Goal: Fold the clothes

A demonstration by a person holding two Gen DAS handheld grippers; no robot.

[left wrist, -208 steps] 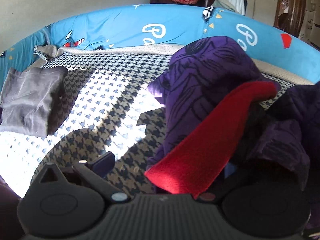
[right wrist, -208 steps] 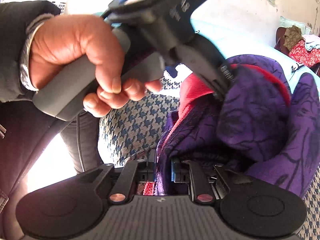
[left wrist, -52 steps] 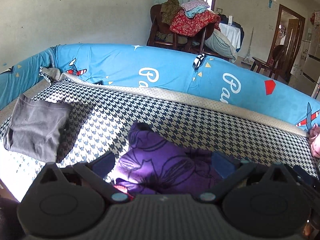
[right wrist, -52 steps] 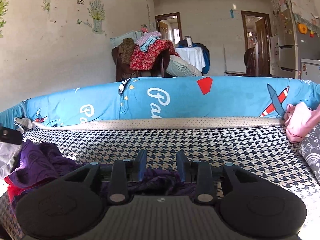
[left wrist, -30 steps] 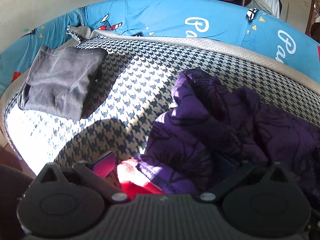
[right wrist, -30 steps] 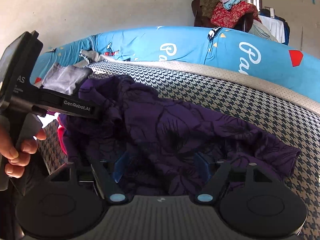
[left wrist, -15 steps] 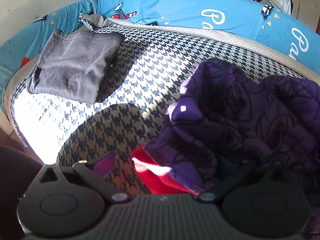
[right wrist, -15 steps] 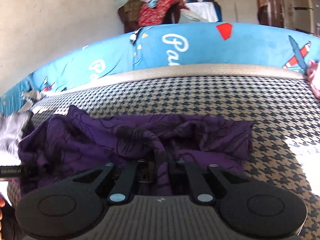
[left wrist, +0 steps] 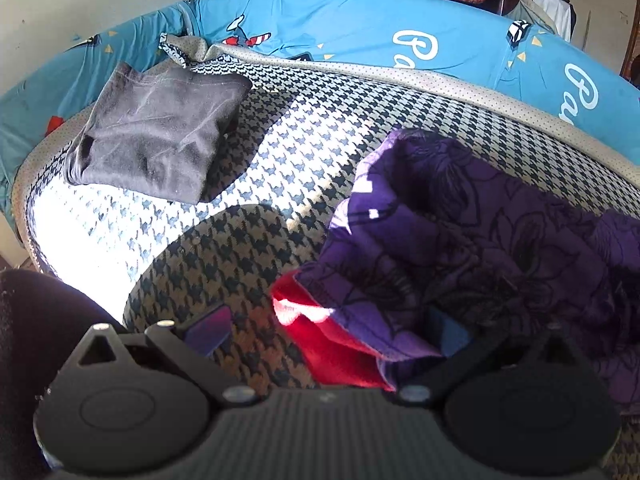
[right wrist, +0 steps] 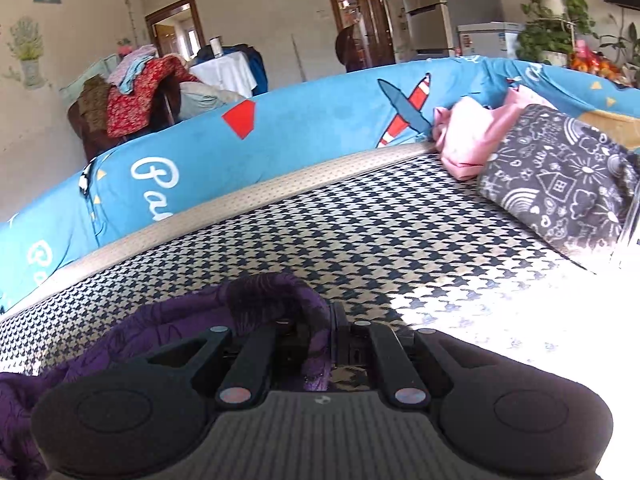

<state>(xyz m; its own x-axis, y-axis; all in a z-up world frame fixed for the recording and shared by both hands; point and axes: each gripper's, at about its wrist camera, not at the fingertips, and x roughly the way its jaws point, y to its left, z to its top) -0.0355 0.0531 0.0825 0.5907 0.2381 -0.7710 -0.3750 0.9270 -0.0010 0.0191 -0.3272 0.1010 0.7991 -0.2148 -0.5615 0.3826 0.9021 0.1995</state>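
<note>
Purple garment (left wrist: 472,240) lies rumpled on the bed (left wrist: 280,152), unfolded; grey one (left wrist: 156,132) is folded. Right tongs (right wrist: 320,344) pinch its edge; left tongs (left wrist: 332,332) gape wide around its hem.

I count one purple garment (left wrist: 472,240), one folded grey garment (left wrist: 156,136), one pink garment (right wrist: 476,136) and one patterned cushion (right wrist: 560,184).
</note>
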